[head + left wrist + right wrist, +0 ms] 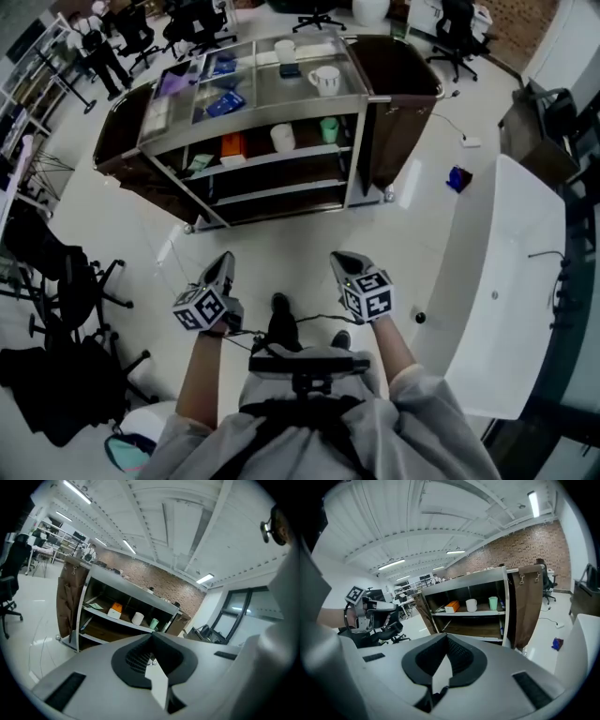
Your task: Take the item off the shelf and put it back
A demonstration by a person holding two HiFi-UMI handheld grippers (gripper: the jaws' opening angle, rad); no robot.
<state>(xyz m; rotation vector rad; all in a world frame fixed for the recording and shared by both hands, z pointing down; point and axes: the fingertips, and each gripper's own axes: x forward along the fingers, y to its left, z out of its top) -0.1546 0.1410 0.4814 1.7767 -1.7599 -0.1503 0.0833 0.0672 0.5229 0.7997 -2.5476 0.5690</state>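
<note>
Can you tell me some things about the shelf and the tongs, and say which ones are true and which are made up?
1. The left tongs are holding the orange box. False: they are shut and empty, and the box sits on the shelf.
2. A white cup stands between the orange box and a green cup. True.
3. The right tongs are touching the shelf. False: they are held apart from it, out over the floor.
4. A white mug sits on the top of the shelf. True.
</note>
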